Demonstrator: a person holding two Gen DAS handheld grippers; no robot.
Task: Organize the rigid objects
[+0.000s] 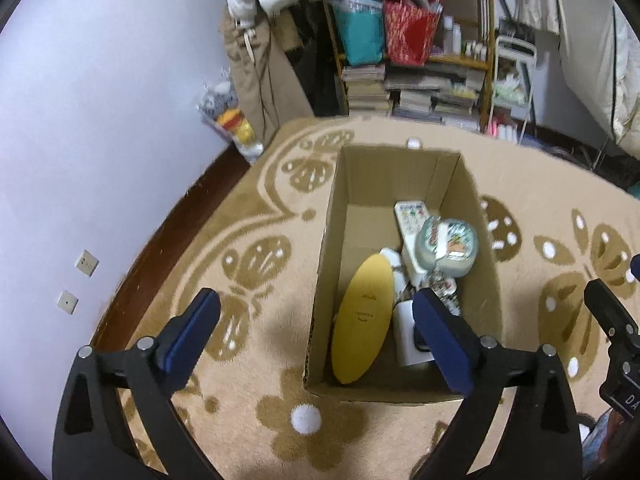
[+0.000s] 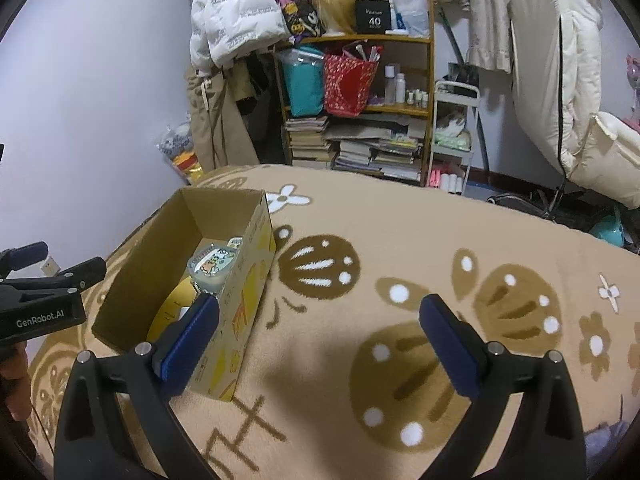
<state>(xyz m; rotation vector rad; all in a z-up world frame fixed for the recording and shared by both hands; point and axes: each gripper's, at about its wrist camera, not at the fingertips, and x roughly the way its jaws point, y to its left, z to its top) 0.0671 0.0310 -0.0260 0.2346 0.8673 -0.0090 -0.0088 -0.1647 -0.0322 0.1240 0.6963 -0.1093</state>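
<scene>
Open brown cardboard box [image 1: 400, 264] on beige patterned carpet [image 1: 248, 240], part-filled with rigid items.
Inside: flat yellow oval board [image 1: 362, 320] leaning at near left; round pale-green lidded plastic tub [image 1: 448, 246] at right, white remote control [image 1: 412, 216] behind it. Left gripper [image 1: 316, 336] above the near rim, jaws wide, nothing between. Right gripper [image 2: 320, 336] over bare carpet right of box, jaws wide, empty. Small white spiky ball [image 1: 306, 419] loose on carpet just near the box: likely next pick; best approached from above, closing squarely across it.

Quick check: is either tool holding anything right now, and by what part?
Nothing is held. The left tool and the right tool both stand open and empty; the yellow oval plate lies loose in the cardboard box.
</scene>
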